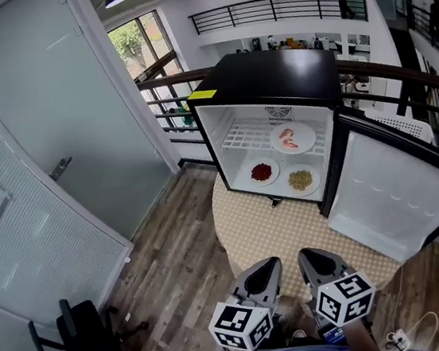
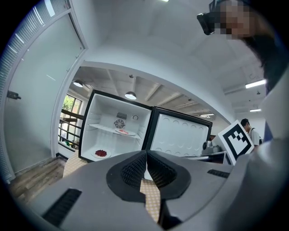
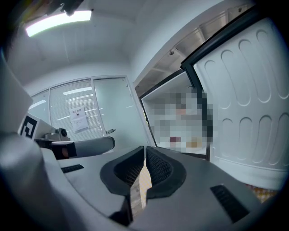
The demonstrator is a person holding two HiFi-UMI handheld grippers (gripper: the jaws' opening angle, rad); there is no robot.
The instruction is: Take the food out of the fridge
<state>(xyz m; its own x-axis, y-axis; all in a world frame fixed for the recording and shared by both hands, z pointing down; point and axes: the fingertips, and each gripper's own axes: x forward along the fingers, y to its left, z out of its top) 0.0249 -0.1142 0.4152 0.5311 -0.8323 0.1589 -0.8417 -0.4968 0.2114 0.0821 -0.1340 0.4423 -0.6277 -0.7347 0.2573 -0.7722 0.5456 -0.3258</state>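
Head view shows me the small black fridge (image 1: 272, 83) standing on the round counter (image 1: 268, 236), with its door (image 1: 399, 195) swung wide open to the right. The food is inside on three white plates. The shrimp plate (image 1: 293, 138) sits up on the wire shelf (image 1: 246, 136). The red food plate (image 1: 262, 173) and the yellow food plate (image 1: 301, 179) sit side by side at the bottom of the fridge. My left gripper (image 1: 270, 263) and right gripper (image 1: 310, 255) are low and near me, well apart from the fridge. Both have their fingers (image 2: 134, 170) pressed together with nothing in them. I think the plates are hard, light and a bit slippery, and could break if dropped. The food looks loose, so a plate must stay flat. I would pinch the front rim, the edge nearest me.
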